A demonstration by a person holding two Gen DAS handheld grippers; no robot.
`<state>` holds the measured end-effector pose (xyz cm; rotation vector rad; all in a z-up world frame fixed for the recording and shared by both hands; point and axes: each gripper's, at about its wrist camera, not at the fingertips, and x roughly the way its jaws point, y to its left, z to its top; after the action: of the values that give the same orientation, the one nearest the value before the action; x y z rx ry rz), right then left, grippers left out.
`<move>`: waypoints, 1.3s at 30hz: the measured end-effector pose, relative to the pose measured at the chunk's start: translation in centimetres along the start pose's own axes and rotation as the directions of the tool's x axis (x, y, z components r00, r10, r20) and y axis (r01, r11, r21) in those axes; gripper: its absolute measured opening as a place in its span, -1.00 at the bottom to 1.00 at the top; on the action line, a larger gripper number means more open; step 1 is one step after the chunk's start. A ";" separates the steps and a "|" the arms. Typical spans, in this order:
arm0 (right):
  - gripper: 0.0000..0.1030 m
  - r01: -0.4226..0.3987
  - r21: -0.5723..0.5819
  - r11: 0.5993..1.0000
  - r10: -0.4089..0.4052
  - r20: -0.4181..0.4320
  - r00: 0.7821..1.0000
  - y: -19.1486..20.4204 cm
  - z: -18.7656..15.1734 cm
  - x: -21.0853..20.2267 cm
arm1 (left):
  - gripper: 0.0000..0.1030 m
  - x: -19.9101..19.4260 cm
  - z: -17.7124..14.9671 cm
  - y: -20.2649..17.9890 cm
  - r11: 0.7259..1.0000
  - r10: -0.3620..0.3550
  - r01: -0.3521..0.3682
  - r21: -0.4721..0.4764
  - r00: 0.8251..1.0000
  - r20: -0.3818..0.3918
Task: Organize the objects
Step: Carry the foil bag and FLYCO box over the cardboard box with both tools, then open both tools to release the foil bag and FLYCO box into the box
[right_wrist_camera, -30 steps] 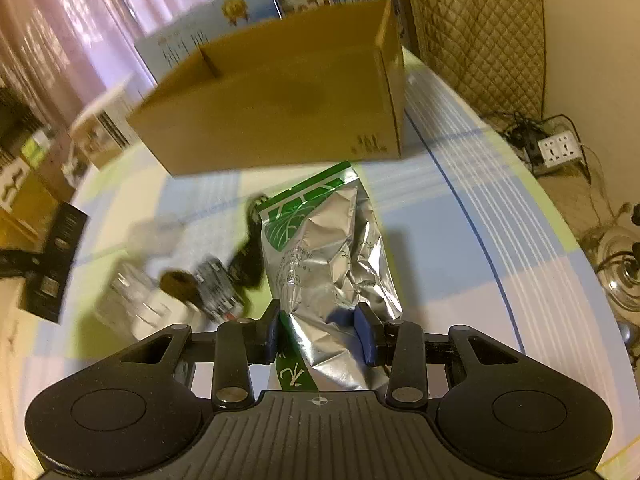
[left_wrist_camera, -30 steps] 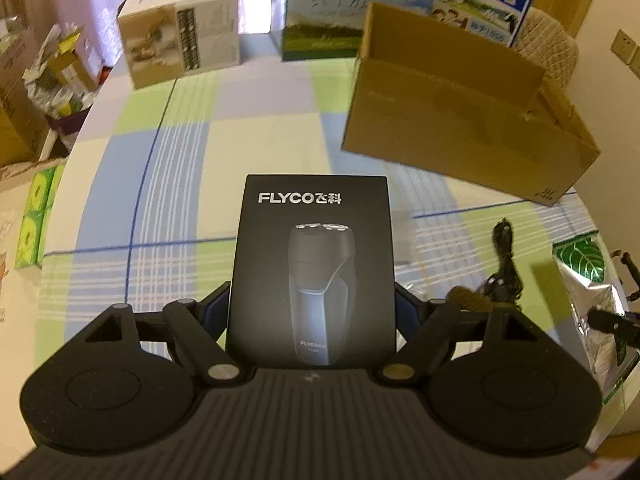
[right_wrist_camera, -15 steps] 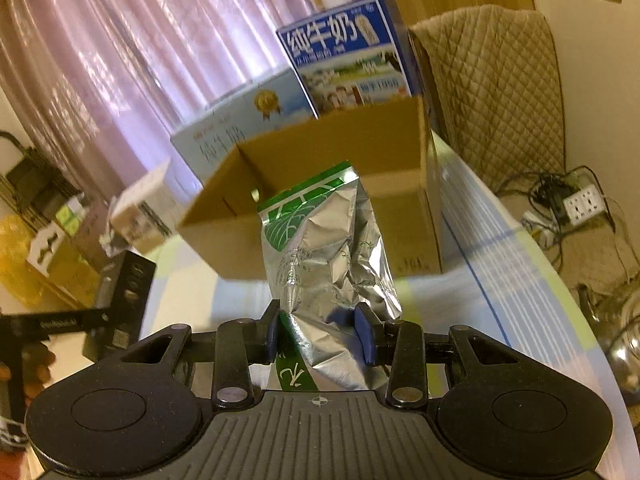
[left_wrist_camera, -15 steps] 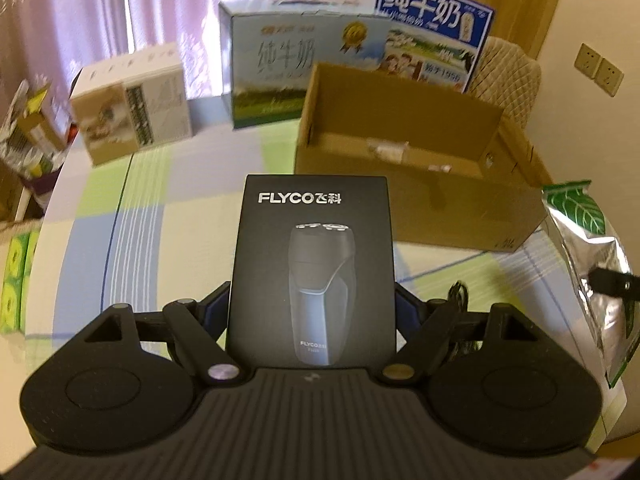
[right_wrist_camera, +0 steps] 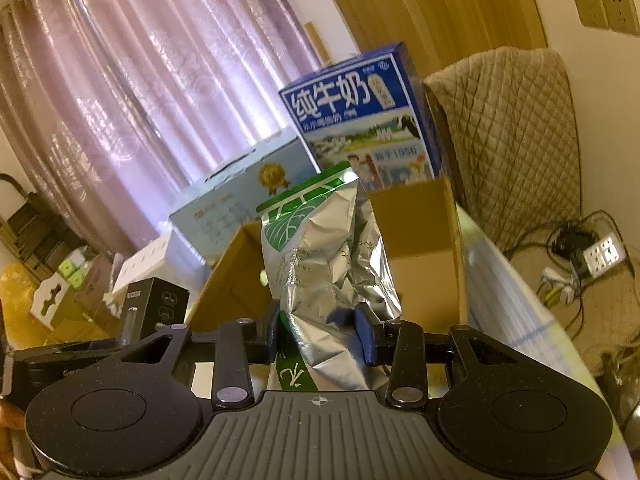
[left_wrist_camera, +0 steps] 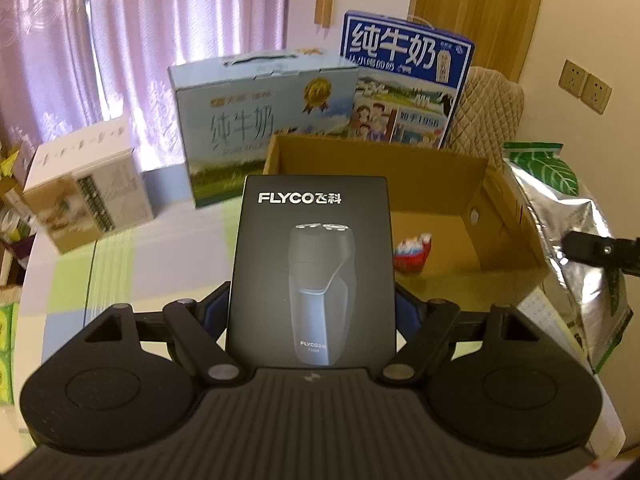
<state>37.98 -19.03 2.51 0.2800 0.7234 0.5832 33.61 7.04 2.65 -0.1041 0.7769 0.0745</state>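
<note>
My left gripper (left_wrist_camera: 312,312) is shut on a black FLYCO shaver box (left_wrist_camera: 312,256) and holds it upright above the table, in front of the open cardboard box (left_wrist_camera: 500,216). My right gripper (right_wrist_camera: 322,332) is shut on a silver foil bag with a green leaf top (right_wrist_camera: 328,256), held up just before the cardboard box (right_wrist_camera: 420,240). The bag (left_wrist_camera: 560,216) and the right gripper's finger (left_wrist_camera: 592,246) show at the right of the left wrist view. The shaver box (right_wrist_camera: 156,308) shows at the left of the right wrist view. A small red and white item (left_wrist_camera: 412,250) lies inside the cardboard box.
Two milk cartons, a pale blue one (left_wrist_camera: 260,124) and a dark blue one (left_wrist_camera: 404,88), stand behind the cardboard box. A white carton (left_wrist_camera: 84,196) stands at the left on the checked tablecloth (left_wrist_camera: 160,264). A quilted chair (right_wrist_camera: 512,152) stands at the right, with a power strip (right_wrist_camera: 600,256) on the floor.
Both grippers have risen with their loads and come closer to the cardboard box. Its inside now shows in the left wrist view, and the items on the table have dropped out of view.
</note>
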 end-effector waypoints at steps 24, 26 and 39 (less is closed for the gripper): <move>-0.32 0.213 0.098 0.972 -0.208 -0.057 0.977 -4.5 4.3 12.5 | 0.49 9.4 6.7 -1.1 0.996 0.024 -0.019 0.083 0.998 -0.051; -0.32 0.235 0.089 0.968 -0.228 -0.077 0.971 -4.7 4.2 13.3 | 0.49 9.9 6.7 -1.1 0.996 0.026 -0.021 0.084 0.998 -0.057; 0.22 0.290 0.035 0.956 -0.287 -0.067 0.955 -5.1 3.8 13.9 | 0.49 12.3 6.0 -1.4 0.995 0.034 -0.025 0.098 0.995 -0.090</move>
<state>51.07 -15.14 -4.46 0.1933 0.8206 0.2984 46.72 6.76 -1.67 -0.0046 0.8721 0.0603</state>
